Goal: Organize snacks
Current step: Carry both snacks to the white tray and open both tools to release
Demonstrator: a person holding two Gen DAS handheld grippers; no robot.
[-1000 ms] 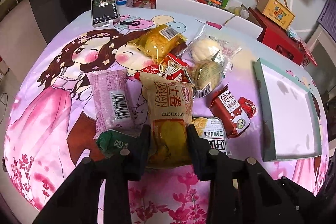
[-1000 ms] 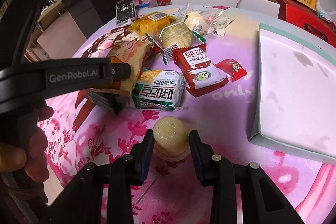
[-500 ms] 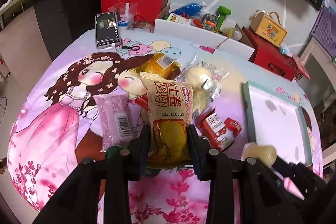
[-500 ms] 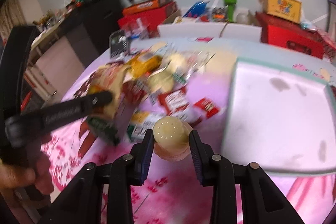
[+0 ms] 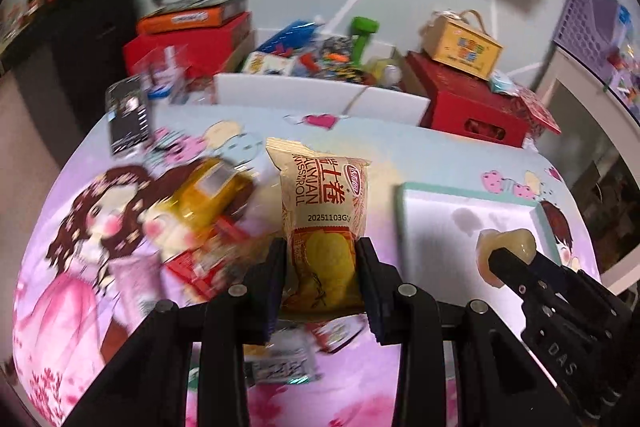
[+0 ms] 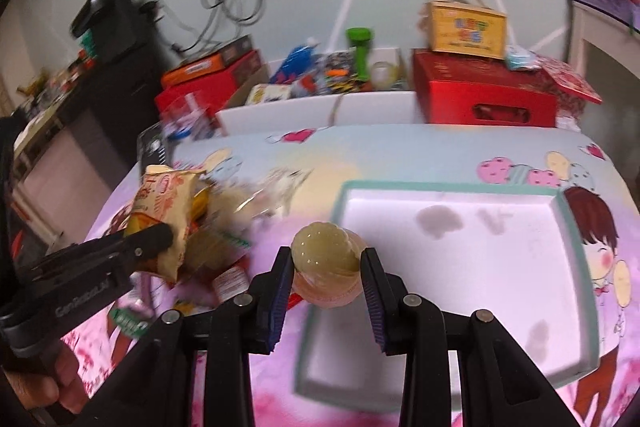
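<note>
You've lifted both snacks off the desk (image 5: 360, 391): left hand-held gripper (image 5: 320, 279) clamps the roll pack (image 5: 322, 223), right hand-held gripper (image 6: 325, 275) clamps the jelly cup (image 6: 325, 263) over the tray (image 6: 448, 223) edge, so drop-off looks next.

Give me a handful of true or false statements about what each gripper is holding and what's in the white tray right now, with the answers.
1. The left gripper is clamped on a yellow Swiss roll packet. True.
2. The right gripper is open with nothing between its fingers. False: it is shut on a pale round jelly cup.
3. The white tray already holds several snacks. False: no snack lies in it; only faint marks show on its floor.
4. The Swiss roll packet is held off the tablecloth. True.
5. A red crate stands beyond the table's far edge. True.
</note>
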